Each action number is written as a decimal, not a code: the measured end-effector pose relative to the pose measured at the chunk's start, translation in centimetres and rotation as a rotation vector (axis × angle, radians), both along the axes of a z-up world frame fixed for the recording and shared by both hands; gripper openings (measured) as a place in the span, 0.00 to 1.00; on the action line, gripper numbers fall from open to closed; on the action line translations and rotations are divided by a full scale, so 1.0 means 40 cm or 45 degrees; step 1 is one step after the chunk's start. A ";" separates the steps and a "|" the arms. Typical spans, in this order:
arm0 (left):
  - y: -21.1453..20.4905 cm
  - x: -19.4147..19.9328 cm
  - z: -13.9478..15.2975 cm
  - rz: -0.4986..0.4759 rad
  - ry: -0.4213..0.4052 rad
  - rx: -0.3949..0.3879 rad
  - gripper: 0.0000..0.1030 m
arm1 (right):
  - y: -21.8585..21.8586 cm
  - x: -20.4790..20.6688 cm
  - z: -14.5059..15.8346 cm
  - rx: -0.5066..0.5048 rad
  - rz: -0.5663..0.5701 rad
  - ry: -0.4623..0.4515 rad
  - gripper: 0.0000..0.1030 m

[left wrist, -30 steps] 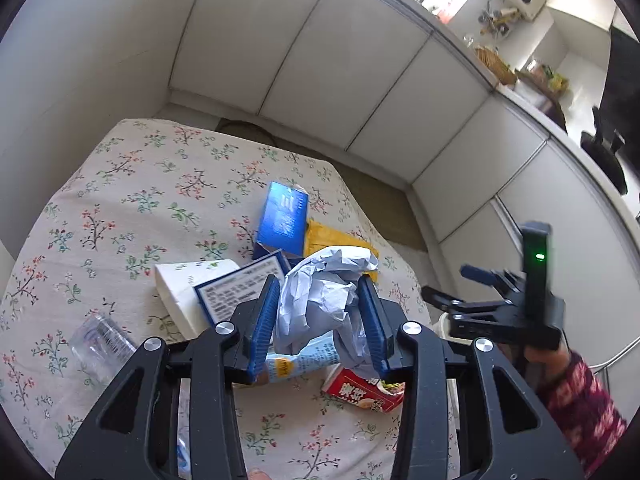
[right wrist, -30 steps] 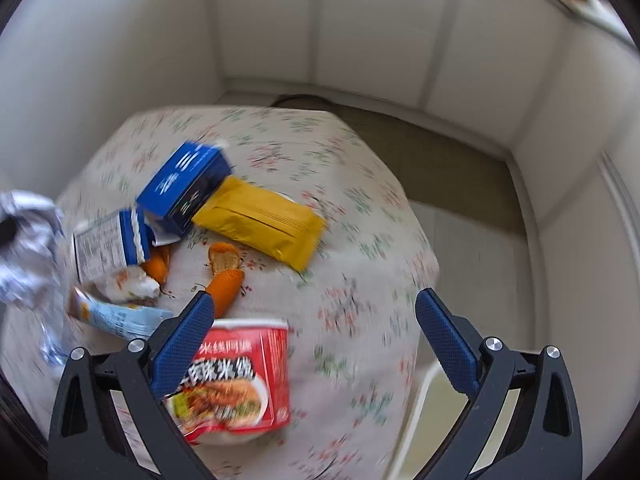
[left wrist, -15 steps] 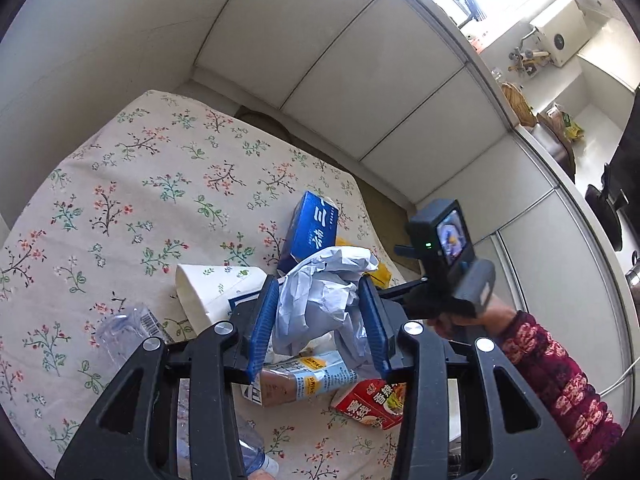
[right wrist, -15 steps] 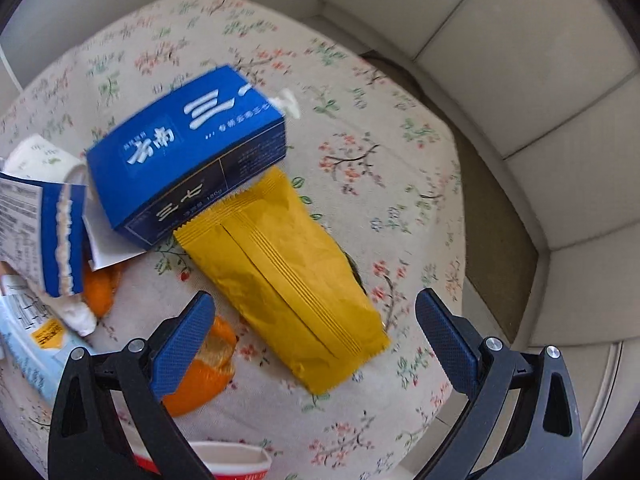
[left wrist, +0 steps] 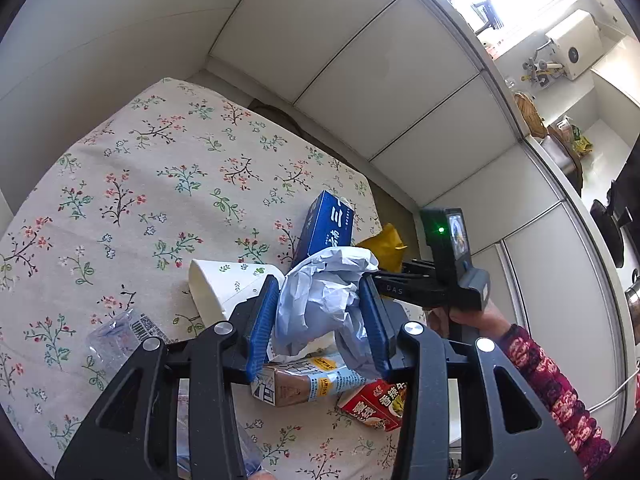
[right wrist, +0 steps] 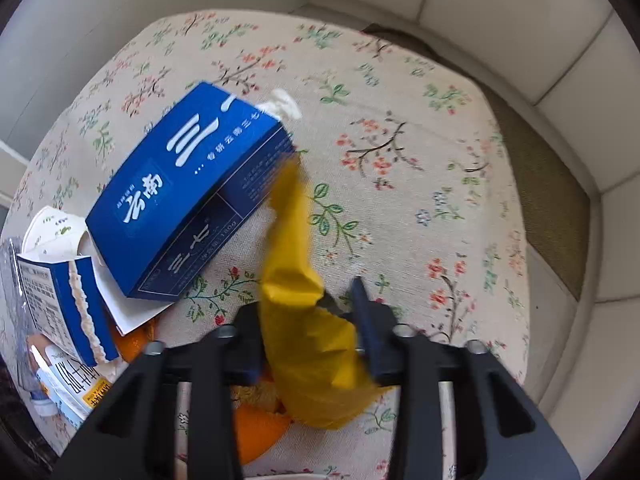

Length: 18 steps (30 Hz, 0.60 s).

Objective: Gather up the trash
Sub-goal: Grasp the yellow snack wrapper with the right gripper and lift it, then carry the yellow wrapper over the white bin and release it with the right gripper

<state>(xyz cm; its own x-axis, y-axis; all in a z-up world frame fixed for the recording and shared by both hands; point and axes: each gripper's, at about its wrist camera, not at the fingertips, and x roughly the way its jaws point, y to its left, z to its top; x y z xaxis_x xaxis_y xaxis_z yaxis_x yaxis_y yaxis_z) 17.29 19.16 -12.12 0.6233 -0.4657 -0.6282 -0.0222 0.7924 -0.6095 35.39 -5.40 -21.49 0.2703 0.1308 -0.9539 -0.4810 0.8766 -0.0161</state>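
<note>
My left gripper [left wrist: 318, 280] is shut on a crumpled ball of pale paper [left wrist: 320, 304], held above the trash pile. In the right wrist view my right gripper [right wrist: 304, 300] points steeply down at the table. Its jaws are closing on a yellow snack packet [right wrist: 292, 240], which is squeezed and buckled upward between the pads. A blue box [right wrist: 180, 184] lies just left of the packet. In the left wrist view the packet [left wrist: 384, 244] shows beside the blue box [left wrist: 330, 224], with a hand [left wrist: 472, 320] on the right gripper's handle.
On the floral tablecloth [left wrist: 160, 200] lie a white paper cup [left wrist: 224, 284], a clear plastic bottle [left wrist: 120, 336], a drink carton [left wrist: 304, 380], a red noodle cup [left wrist: 376, 404] and orange peel [right wrist: 256, 428]. White cabinets stand beyond the table's far edge.
The right gripper came down over the yellow packet and closed from wide open, crumpling it. The left gripper kept its hold on the paper and shifted slightly.
</note>
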 end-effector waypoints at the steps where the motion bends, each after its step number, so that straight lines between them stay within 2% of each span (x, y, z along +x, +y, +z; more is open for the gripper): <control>1: -0.002 -0.001 0.002 0.000 -0.002 0.004 0.38 | -0.006 -0.007 0.008 0.008 -0.010 -0.011 0.21; 4: -0.007 -0.004 0.005 -0.005 -0.010 0.010 0.38 | -0.025 -0.037 0.043 0.031 -0.053 -0.063 0.19; 11: -0.025 -0.008 0.012 -0.012 -0.024 0.024 0.38 | -0.049 -0.113 0.182 0.137 -0.178 -0.208 0.18; 18: -0.044 -0.020 0.029 -0.014 -0.058 0.023 0.38 | -0.028 -0.252 0.294 0.229 -0.236 -0.359 0.18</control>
